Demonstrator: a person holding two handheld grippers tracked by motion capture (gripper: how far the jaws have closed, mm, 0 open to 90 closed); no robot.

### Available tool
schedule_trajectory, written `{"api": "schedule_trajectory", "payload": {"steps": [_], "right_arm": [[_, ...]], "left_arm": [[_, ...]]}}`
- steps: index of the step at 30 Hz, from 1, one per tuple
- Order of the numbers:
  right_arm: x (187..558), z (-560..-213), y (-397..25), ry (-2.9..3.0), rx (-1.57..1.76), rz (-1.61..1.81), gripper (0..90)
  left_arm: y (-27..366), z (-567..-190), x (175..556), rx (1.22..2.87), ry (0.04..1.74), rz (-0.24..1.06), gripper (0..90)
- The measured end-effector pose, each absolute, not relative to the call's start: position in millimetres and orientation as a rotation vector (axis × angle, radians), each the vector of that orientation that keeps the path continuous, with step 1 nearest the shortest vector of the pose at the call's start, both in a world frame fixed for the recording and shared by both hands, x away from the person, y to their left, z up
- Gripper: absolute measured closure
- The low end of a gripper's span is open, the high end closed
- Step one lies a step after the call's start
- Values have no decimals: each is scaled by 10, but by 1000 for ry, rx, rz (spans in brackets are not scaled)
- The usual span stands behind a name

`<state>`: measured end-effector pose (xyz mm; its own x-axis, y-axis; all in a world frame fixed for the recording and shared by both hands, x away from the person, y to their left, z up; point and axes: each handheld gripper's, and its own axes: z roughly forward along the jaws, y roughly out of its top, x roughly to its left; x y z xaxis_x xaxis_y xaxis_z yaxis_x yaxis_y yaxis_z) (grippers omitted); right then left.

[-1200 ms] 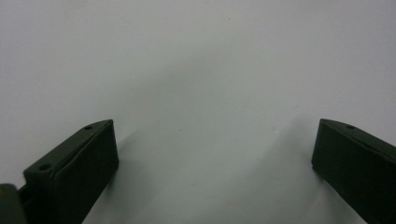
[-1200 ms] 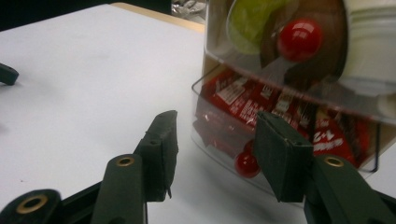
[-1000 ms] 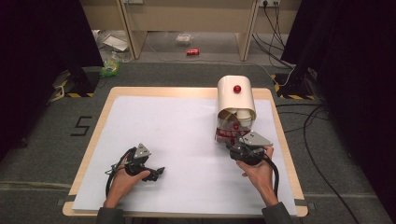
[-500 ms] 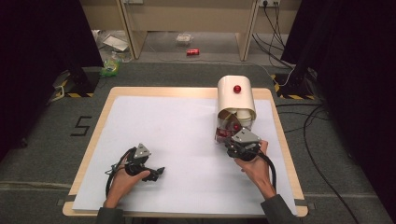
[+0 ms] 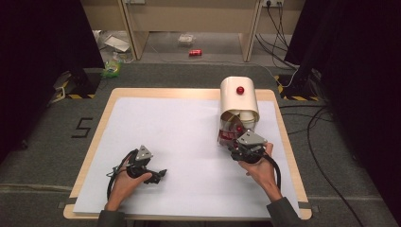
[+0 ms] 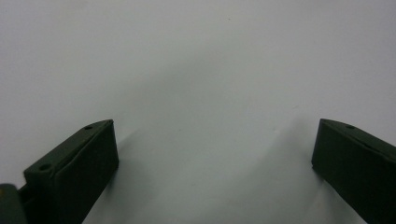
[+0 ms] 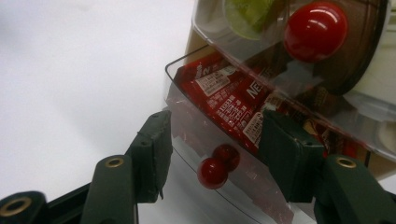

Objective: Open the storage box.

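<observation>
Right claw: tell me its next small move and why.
Probably ease the right claw forward and close on the small red knob of the clear drawer front. Its jaws stand open on either side of the knob, not yet touching it. The left claw rests open over the white sheet.

Cream dispenser box with red top knob, back-right on table; clear front drawer with small red knob, red packets inside.

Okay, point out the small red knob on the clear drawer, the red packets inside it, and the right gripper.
small red knob (image 7: 213, 172): right gripper view, on its round front.
red packets (image 7: 229, 100): right gripper view, on the printed wrapper.
right gripper (image 7: 212, 140): right gripper view, midway between its open fingertips.
</observation>
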<state>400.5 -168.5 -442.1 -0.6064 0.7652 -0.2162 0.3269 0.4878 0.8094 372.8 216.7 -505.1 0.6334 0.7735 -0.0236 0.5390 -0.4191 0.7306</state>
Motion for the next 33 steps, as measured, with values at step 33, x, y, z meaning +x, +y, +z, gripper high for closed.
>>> {"api": "schedule_trajectory", "payload": {"steps": [33], "right_arm": [[3487, -4578, -1844, 2189, 873, 1161, 459]], "left_arm": [[2170, -5050, 3731, 2127, 1021, 410, 0]]}}
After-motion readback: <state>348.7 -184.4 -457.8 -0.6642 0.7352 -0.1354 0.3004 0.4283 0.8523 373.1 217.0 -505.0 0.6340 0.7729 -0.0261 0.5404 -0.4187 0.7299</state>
